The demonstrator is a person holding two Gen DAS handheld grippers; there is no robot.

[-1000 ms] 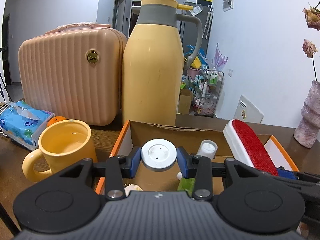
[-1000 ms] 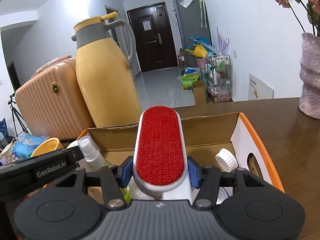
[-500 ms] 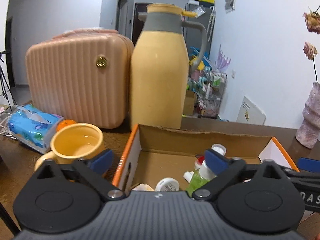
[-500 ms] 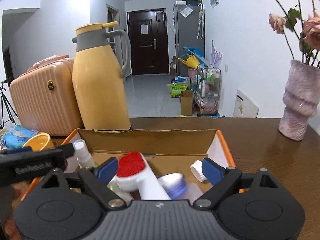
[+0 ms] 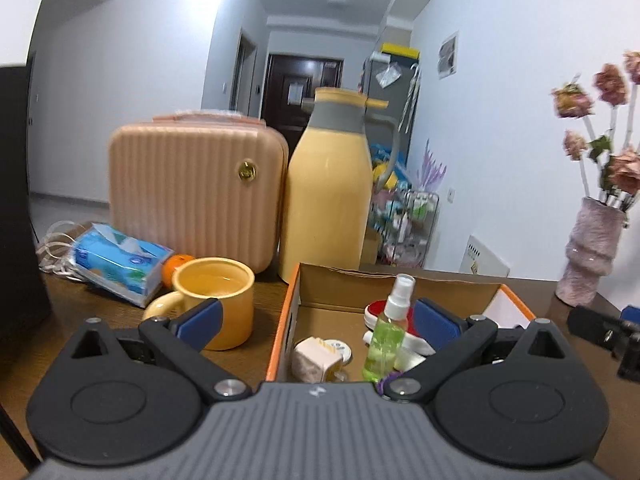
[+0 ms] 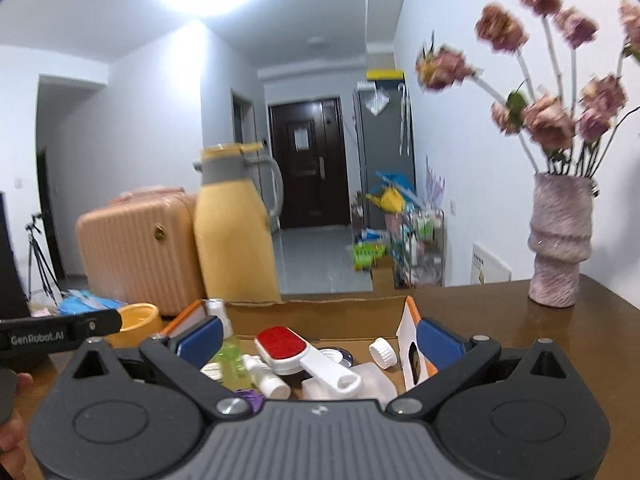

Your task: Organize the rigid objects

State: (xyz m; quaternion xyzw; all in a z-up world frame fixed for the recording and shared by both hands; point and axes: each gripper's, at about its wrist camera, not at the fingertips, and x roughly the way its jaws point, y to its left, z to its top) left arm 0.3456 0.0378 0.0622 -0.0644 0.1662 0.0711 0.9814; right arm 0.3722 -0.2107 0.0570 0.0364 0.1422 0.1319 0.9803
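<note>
An open cardboard box with orange edges (image 5: 286, 304) (image 6: 408, 312) holds several small items. The red lint brush with a white handle (image 6: 296, 350) lies inside it, beside a green spray bottle (image 5: 388, 336) (image 6: 232, 364), a small white bottle (image 6: 266, 376) and a white cap (image 6: 383, 354). A round white tin (image 5: 338, 350) lies at the box's near left. My left gripper (image 5: 318, 320) is open and empty, above the box's near left side. My right gripper (image 6: 318, 340) is open and empty, above the box's near edge.
A yellow mug (image 5: 218, 300), blue tissue pack (image 5: 120, 258), peach case (image 5: 196, 188) and yellow thermos jug (image 5: 326, 196) stand left of and behind the box. A pink vase with dried flowers (image 6: 558, 240) stands at the right on the brown table (image 6: 520, 340).
Both grippers opened and pulled back and up. The left let go of the round white tin, the right let go of the lint brush; both now lie in the box.
</note>
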